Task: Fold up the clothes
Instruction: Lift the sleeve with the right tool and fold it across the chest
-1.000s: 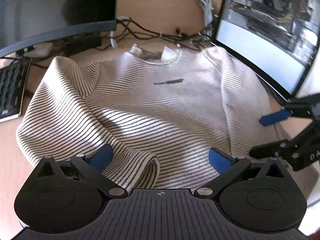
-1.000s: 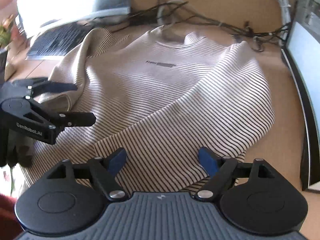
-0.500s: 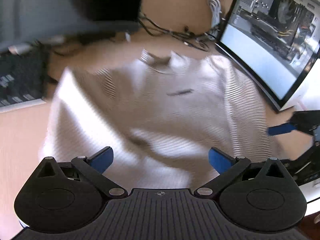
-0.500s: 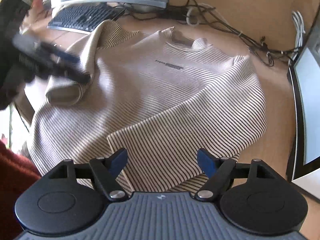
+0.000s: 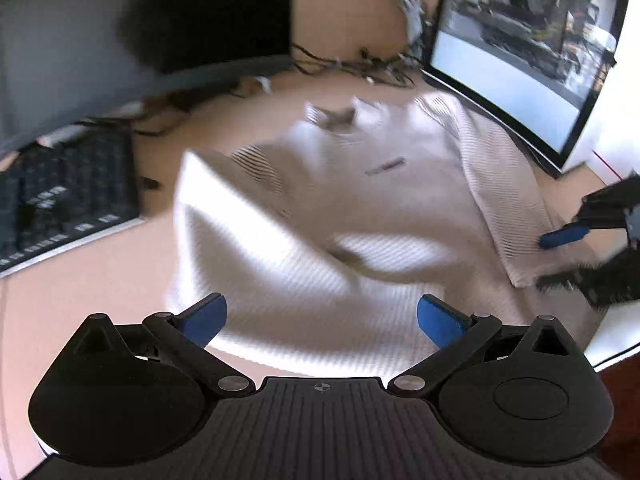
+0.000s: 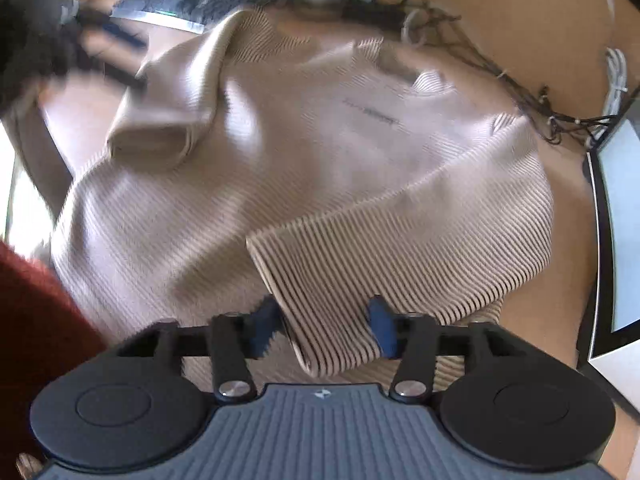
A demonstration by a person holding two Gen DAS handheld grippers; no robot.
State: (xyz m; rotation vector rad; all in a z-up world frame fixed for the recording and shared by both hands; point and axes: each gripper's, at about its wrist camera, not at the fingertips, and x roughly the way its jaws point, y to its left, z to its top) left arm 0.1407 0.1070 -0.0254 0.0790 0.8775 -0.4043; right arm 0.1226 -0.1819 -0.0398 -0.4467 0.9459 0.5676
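A cream sweater with thin dark stripes (image 5: 360, 200) lies face up on a wooden desk, both sleeves folded across its front. My left gripper (image 5: 320, 316) is open and empty, held above the sweater's lower left part. My right gripper (image 6: 324, 328) has narrowed its jaws around the cuff of the right sleeve (image 6: 340, 340); the blue pads sit on either side of the cuff. The right gripper also shows in the left wrist view (image 5: 580, 256) at the sweater's right edge. The left gripper shows blurred at the top left of the right wrist view (image 6: 108, 52).
A black keyboard (image 5: 52, 208) lies left of the sweater. A dark monitor (image 5: 160, 20) stands behind it and a lit monitor (image 5: 520, 40) stands at the right. Tangled cables (image 5: 360, 64) run along the back wall. A red sleeve (image 6: 32, 320) shows at lower left.
My left gripper has pulled back and up, away from the sweater. My right gripper has moved down onto the right sleeve cuff and its jaws have narrowed around it.
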